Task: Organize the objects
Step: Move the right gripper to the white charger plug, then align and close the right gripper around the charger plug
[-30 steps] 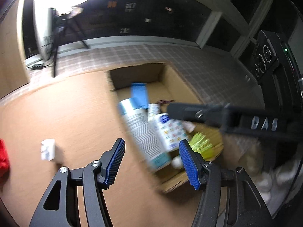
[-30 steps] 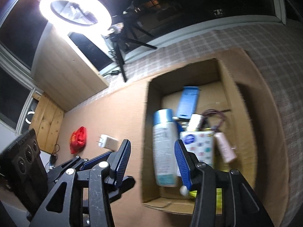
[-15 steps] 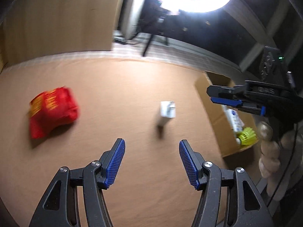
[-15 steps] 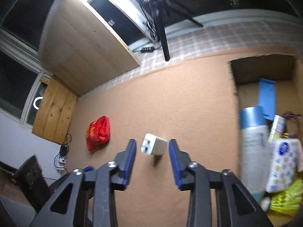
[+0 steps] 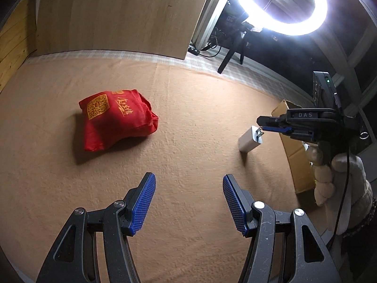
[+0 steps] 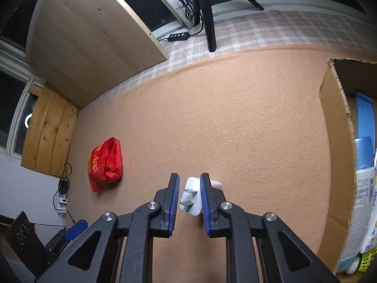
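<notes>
The right claw point(image 6: 188, 202) is closing around the white plug point(image 6: 190, 197), which is sitting on the mat just beside the box point(image 6: 334, 127). The plug is between the blue pads point(image 6: 204, 202), and the right pad looks like it is touching it, but there is a small gap on the left side, so it is not squeezing yet. The left claw point(image 5: 188, 202) is hanging open and holding nothing, and it is pointing at the mat between the plug and the red bag point(image 5: 117, 120). The bag is lying well away from the box, on the far side of the plug. I think the plug could slip or spin, because it is small and smooth and the pads are catching it near its metal prongs. If the claw is lifting too soon, the plug could be falling back down. The mat point(image 6: 235, 118) is soft, bumpy and orange-brown. A checked cloth point(image 6: 259, 30) is peeking out past the mat. A ring light point(image 5: 282, 7) is shining on a black stand behind it, near dark windows and a wood board point(image 5: 113, 11).
</notes>
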A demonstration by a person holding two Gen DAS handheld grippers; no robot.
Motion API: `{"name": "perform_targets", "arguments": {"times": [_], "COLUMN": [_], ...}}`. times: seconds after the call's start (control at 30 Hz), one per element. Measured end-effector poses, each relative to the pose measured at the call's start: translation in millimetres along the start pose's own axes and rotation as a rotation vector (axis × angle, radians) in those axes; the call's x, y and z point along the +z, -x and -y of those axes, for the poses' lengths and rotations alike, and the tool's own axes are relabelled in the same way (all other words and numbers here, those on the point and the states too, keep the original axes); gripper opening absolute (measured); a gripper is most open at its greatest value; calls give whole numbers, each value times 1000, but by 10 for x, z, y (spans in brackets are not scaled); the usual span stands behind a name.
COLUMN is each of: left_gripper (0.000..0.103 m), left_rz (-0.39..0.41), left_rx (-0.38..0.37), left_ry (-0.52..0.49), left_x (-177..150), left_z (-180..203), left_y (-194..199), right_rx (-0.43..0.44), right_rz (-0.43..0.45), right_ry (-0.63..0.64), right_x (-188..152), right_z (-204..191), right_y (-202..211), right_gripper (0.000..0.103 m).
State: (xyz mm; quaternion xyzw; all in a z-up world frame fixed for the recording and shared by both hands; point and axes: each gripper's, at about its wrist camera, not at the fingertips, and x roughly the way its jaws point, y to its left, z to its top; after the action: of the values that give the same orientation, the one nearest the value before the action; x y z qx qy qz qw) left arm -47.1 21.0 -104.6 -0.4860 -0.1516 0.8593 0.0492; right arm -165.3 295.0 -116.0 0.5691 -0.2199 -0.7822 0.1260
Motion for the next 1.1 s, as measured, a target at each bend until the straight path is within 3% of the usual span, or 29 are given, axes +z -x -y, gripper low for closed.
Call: {"name": "perform_targets", "arguments": {"times": [0.7,0.87,0.93,1.0,1.1], "left_gripper": [63,63,63,63,63], "left_rz": [-26,-41,-51,-62,-78], "left_rx": [-54,-68,-75,-80,-86], "left_ry": [-60,-74,-84,-88,-94], "left_x": [56,53,50,44,23], "left_z": [205,279,315,353,418], "left_y": [-121,-211,-256,-313,-393], "right_rx": [-72,-43,-55,-60,-41], "right_rz": [-26,5,29,48,42], "right_ry": [-33,-45,-39,-43,-44], "right_x": [-500,-568,-539,-467,-351], "right_z": [250,326,329,352,374], "right_y": [97,295,365,396,328], "right_gripper": [12,13,22,48,50]}}
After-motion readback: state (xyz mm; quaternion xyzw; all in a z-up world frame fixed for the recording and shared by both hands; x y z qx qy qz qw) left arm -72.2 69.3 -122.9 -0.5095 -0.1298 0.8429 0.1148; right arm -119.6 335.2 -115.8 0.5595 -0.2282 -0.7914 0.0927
